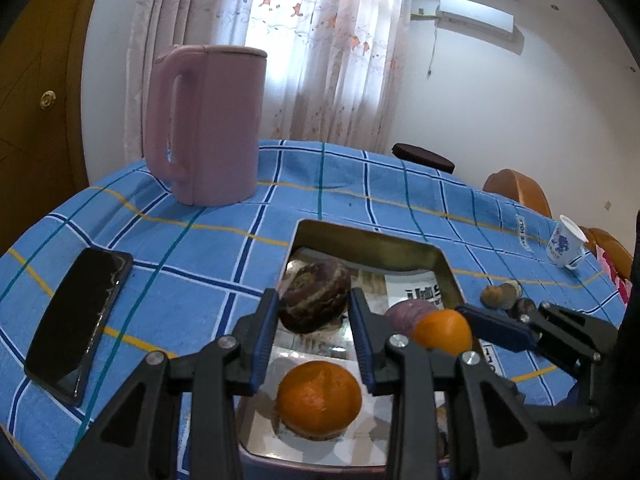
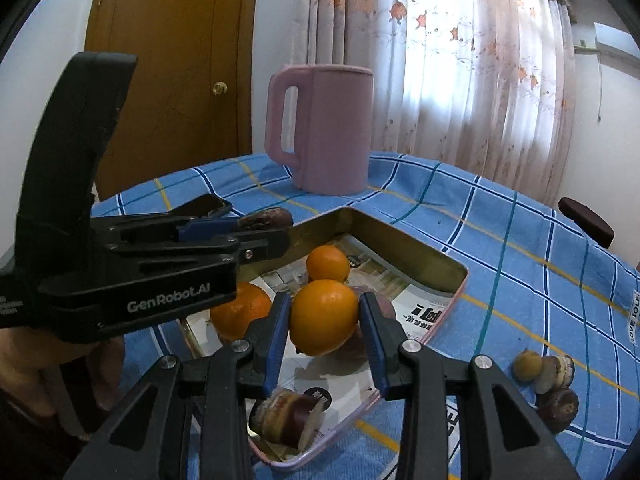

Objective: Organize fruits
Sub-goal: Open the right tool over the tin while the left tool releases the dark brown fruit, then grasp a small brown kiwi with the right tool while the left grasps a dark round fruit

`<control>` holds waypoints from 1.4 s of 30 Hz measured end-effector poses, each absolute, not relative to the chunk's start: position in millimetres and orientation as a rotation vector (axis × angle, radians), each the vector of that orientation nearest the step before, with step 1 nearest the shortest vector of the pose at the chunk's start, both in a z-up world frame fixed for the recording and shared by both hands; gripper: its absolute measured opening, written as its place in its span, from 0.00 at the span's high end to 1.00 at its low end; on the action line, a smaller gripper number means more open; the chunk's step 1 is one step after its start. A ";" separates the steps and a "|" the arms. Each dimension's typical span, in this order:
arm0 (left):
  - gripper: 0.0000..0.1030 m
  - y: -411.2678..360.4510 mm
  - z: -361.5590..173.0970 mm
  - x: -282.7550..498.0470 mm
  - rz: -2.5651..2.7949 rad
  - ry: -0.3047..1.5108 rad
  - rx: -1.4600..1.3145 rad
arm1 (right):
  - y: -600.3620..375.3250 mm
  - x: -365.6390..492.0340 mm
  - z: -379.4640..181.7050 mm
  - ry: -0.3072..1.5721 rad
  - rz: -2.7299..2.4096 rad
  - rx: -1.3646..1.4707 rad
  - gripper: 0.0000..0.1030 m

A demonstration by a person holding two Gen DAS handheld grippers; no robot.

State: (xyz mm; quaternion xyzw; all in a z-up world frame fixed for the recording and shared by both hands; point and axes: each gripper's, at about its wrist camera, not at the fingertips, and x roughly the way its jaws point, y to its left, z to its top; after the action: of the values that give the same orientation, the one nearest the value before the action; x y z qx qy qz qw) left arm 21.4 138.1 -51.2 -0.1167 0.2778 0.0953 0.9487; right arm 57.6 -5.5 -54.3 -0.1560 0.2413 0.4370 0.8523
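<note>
"GenRobot.AI" marks the left gripper (image 2: 240, 228); the tin's (image 2: 404, 240) newsprint seems unreadable.

Home dining room, not a lab or shop.
Round table (image 1: 328, 200) under a blue plaid cloth, floral sheer curtains (image 1: 320, 40) over a bright far window, wall AC unit (image 1: 476, 16) far right, wooden door (image 2: 176, 72) with brass knob on the left. Pink kettle (image 1: 208, 124) stands at the far side of the table, phone (image 1: 78, 320) lies near left, printed mug (image 1: 565, 245) at right. Orange wooden chairs (image 1: 520, 190) and a dark stool (image 1: 424, 157) sit beyond the far right edge.
</note>
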 end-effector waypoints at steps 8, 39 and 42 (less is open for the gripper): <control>0.41 132.8 -47.1 18.6 0.222 0.551 -0.209 | -1.9 63.4 -57.0 0.545 0.913 -0.331 0.60; 0.20 25.9 -30.8 42.2 0.007 0.542 -0.055 | -163.7 127.8 -85.3 0.845 0.576 -0.242 0.70; 0.20 18.5 -30.5 47.3 -0.014 0.551 -0.050 | -166.2 123.3 -82.6 0.823 0.580 -0.254 0.71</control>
State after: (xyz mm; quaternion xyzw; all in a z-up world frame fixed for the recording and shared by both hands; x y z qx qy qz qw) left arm 47.3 18.5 -30.5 -0.0247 0.2721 -0.0067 0.9619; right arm 123.3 -166.2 -82.6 -0.1212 0.3932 0.2772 0.8683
